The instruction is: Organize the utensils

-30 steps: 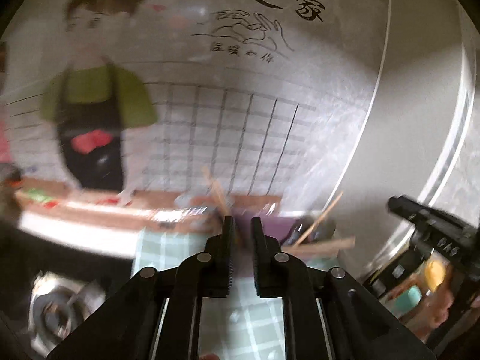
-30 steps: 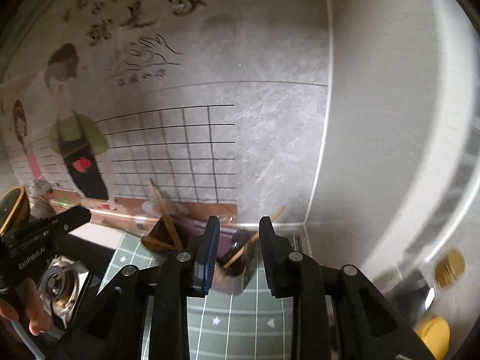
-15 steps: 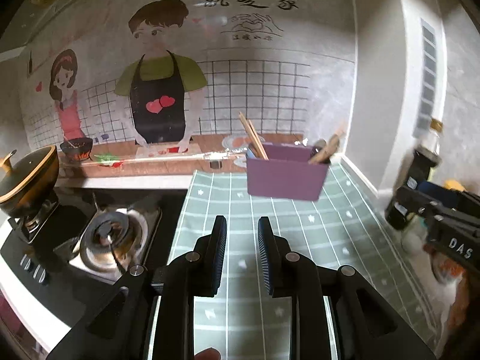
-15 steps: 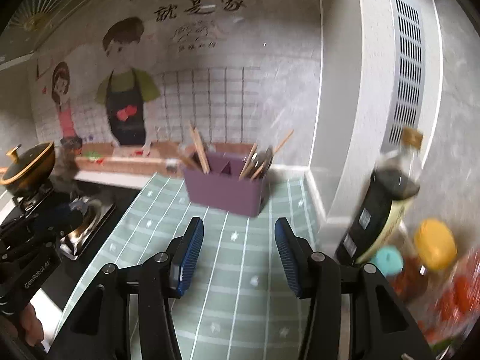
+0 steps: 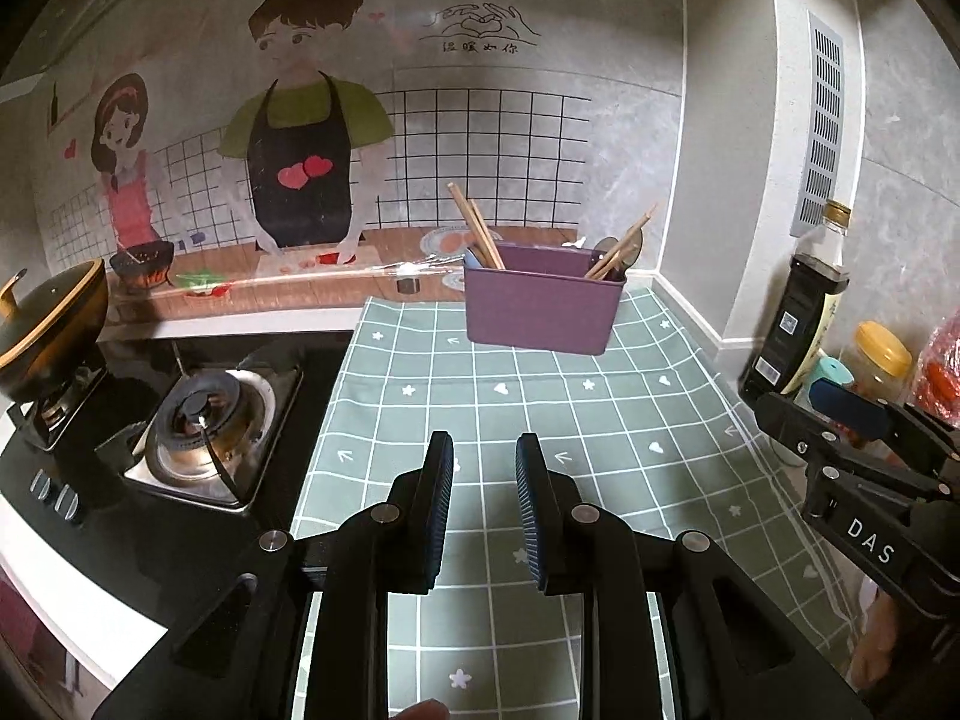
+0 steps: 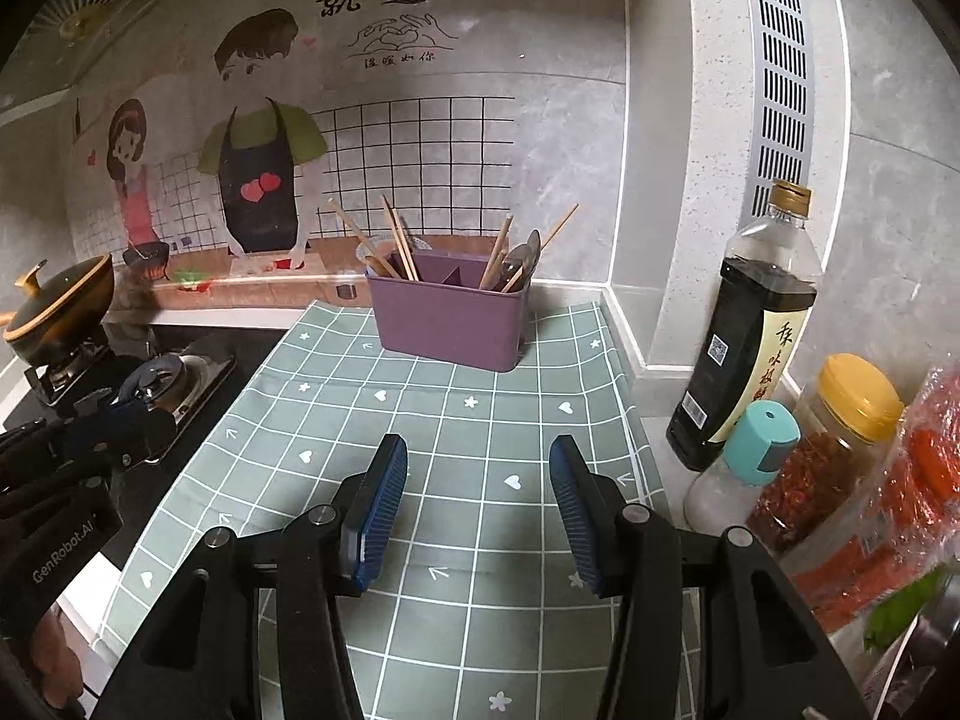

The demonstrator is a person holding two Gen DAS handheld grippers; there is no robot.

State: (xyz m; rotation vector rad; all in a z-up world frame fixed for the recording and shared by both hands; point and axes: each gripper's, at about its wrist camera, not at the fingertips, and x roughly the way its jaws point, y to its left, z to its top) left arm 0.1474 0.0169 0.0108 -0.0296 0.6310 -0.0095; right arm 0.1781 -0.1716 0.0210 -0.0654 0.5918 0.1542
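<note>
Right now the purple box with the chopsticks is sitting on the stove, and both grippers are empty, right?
Not quite. The purple box with the chopsticks sits on the green checked mat, beside the stove, as the right wrist view shows. Both grippers, left and right, are indeed empty.

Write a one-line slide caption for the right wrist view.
Open right claw hovers over green grid mat, facing purple utensil holder of chopsticks and spoons.

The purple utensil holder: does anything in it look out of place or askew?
Nothing is spilled or damaged. The purple utensil holder stands upright on the green checked mat. Chopsticks lean in both compartments, and those on the right share theirs with metal spoons, so the kinds look mixed.
</note>
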